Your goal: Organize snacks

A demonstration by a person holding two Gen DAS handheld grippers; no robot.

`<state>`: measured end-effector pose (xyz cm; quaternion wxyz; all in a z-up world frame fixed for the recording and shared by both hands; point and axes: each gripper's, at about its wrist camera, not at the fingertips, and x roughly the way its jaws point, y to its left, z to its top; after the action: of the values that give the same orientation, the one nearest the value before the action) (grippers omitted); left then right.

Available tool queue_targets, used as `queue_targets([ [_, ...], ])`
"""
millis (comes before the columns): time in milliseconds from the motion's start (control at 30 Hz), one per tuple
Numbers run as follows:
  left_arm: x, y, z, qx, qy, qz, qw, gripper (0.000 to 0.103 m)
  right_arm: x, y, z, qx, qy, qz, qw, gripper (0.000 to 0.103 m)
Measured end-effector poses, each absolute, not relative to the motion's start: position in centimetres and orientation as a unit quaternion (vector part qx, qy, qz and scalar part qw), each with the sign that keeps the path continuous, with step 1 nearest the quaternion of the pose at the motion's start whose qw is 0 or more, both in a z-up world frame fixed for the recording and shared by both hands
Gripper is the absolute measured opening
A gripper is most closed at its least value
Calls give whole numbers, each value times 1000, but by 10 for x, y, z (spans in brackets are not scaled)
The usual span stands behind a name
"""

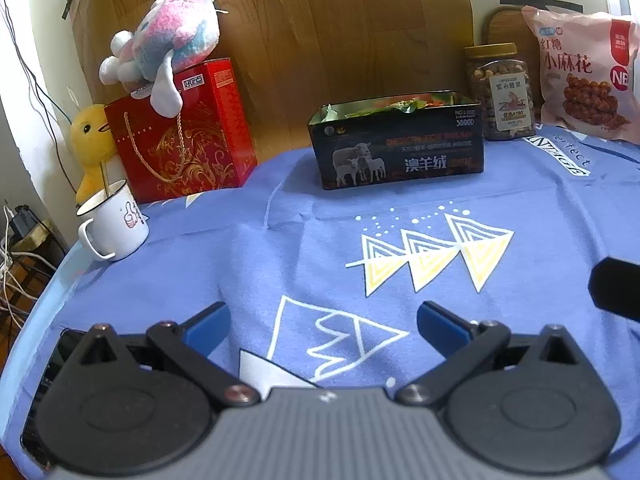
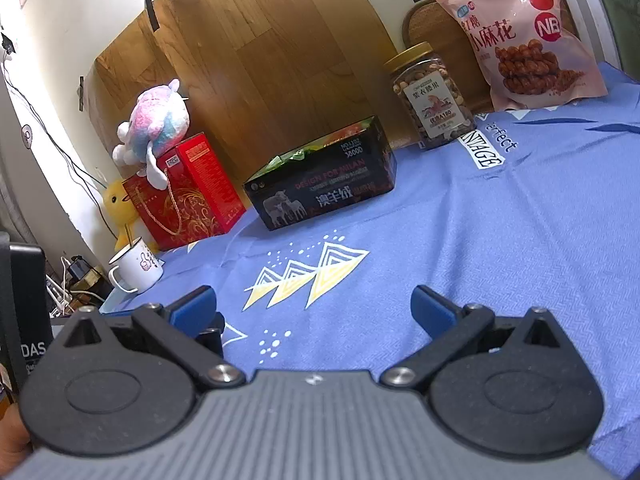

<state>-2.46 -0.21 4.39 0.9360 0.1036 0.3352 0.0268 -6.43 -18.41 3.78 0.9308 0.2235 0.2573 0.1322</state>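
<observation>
Both the left tongs (image 1: 324, 320) and right tongs (image 2: 314, 306) hang spread wide and empty over the blue-clothed worktop (image 1: 248, 264). The black snack box (image 1: 400, 144) sits well ahead, near the back edge.

One tin (image 1: 400, 148), jar (image 1: 502, 92), bag (image 1: 584, 76); two plushies (image 1: 168, 44).

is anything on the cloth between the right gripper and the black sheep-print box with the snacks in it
Nothing visible stands in the way. Between the open right gripper and the black open-topped sheep-print box lies only bare blue printed tablecloth. The white enamel mug sits off to the left; the clear gold-lidded nut jar stands to the box's right.
</observation>
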Motion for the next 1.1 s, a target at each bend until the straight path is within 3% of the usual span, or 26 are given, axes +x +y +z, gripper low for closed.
queue_targets([
  [1100,-21,-4,46,84,344,16,935,103,-65,-186,36,230,250,118,933,103],
])
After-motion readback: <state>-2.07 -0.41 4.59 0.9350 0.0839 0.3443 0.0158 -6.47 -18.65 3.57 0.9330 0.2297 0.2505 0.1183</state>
